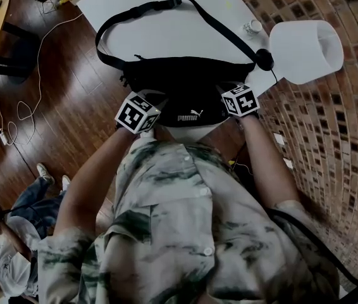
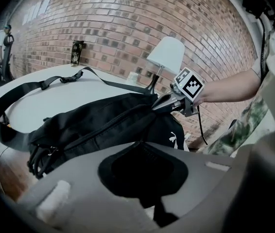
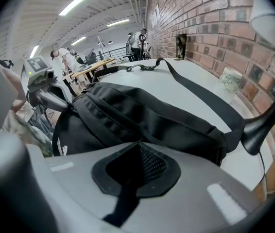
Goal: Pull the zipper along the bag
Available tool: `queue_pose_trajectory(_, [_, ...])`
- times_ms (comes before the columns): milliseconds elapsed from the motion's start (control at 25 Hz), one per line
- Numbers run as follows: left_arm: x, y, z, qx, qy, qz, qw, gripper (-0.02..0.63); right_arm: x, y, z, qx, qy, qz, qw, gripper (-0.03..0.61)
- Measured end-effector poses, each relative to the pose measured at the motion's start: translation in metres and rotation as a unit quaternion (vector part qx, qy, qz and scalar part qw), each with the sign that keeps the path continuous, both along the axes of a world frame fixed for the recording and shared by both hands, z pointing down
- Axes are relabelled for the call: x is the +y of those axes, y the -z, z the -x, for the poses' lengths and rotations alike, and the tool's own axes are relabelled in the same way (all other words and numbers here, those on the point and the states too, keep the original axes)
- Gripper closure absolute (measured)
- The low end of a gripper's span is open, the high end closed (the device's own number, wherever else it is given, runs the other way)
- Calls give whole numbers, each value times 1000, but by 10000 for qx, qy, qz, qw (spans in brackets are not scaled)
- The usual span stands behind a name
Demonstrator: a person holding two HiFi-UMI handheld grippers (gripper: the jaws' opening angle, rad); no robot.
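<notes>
On the table [image 1: 166, 24], anchor bag [image 1: 185, 84] with clamped right gripper [image 2: 158, 106]; draw left gripper [image 3: 65, 108], shut seemingly on zipper pull, straight along track [image 2: 98, 125].

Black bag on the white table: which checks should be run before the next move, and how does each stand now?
1. Black bag rests on the white table: ok.
2. Left gripper tongs closed: ok.
3. Zipper pull between the left tongs: cannot tell; only dark material shows there.
4. Right gripper tongs closed on the bag's fabric, bracing it: ok.
5. Strap loops away over the table, off the bag's top: ok.
</notes>
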State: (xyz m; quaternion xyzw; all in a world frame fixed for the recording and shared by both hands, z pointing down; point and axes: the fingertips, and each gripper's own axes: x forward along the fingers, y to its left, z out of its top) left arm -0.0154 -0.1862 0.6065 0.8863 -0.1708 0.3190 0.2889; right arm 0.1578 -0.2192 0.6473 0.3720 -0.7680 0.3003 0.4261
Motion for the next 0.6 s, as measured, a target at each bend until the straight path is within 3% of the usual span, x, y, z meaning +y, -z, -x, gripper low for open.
queue_pose_trajectory(600, [-9,-9,83,-91,544,15,9985,603,0,-2,-1,204,-173,15,9996,574])
